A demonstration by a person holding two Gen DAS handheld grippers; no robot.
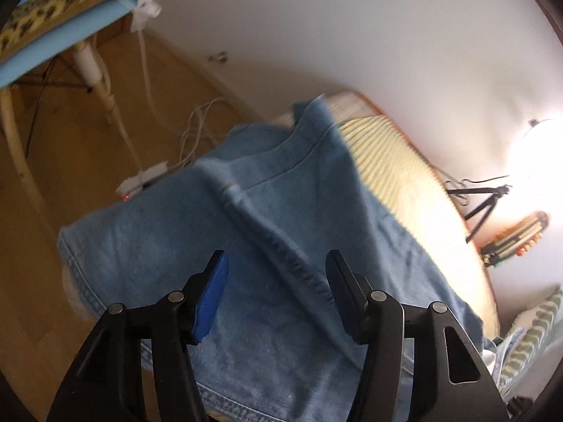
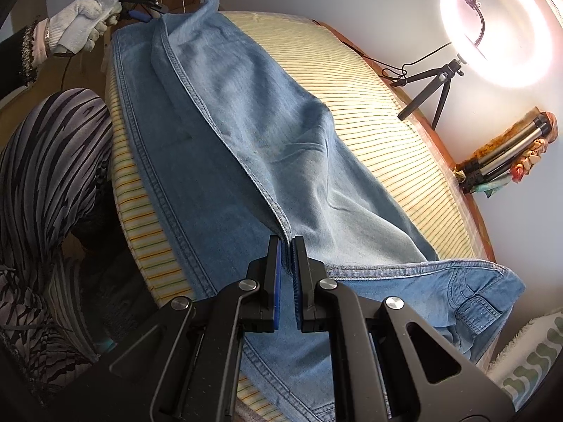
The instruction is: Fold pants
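Light blue jeans (image 2: 246,105) lie lengthwise on a table covered with a striped cloth (image 2: 369,105), one leg folded over the other, waistband and pocket at the near right. My right gripper (image 2: 286,241) is shut on the thick inner seam of the jeans near the crotch. My left gripper (image 1: 277,258) stands open just above the jeans (image 1: 281,193) at the hem end, with nothing pressed between its blue pads. In the right wrist view the left gripper (image 2: 139,16) shows at the far top left, held by a white-gloved hand (image 2: 81,21).
A lit ring light (image 2: 492,28) on a small tripod (image 2: 432,95) stands at the table's far right edge, beside a folded tripod (image 2: 503,151). A person's leg in striped trousers (image 2: 45,176) is left of the table. On the floor are a chair (image 1: 52,10) and a power strip (image 1: 140,183).
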